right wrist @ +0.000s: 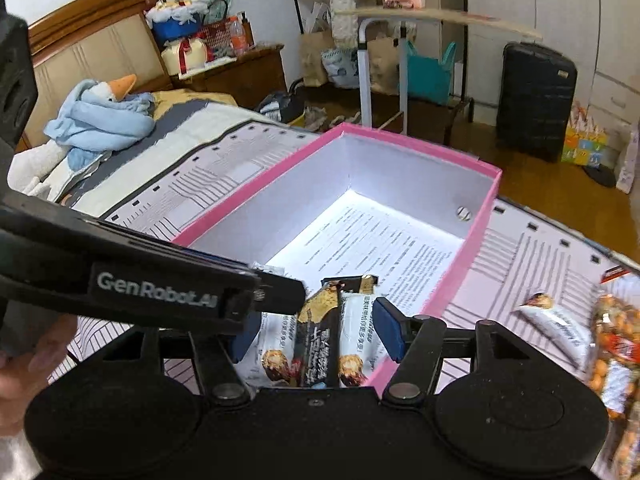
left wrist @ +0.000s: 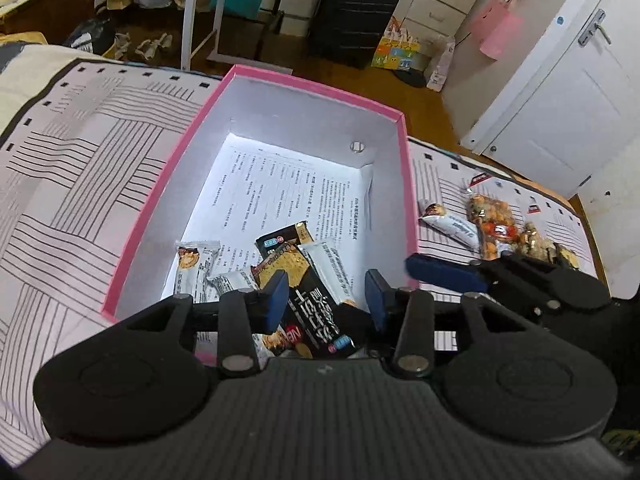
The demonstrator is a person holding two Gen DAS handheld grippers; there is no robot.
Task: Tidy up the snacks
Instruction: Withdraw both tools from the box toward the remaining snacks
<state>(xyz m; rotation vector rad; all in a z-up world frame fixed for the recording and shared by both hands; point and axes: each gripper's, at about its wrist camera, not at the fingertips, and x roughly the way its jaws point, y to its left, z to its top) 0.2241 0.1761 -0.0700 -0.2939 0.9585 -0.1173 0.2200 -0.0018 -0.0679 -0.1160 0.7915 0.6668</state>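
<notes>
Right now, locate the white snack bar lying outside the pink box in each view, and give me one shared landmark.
Left wrist view: the white snack bar lies right of centre on the patterned mat, just past the pink box's right wall, beside the orange nut packet.
Right wrist view: it sits at lower right, again between box and nut packet.
Shared landmark: the black suitcase on the floor behind.

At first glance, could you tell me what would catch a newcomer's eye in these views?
The pink box dominates the middle of both views, open, with a printed sheet on its floor and several snack packets piled at its near end. Both grippers hover open over that pile. More snacks wait on the patterned cloth right of the box.
</notes>
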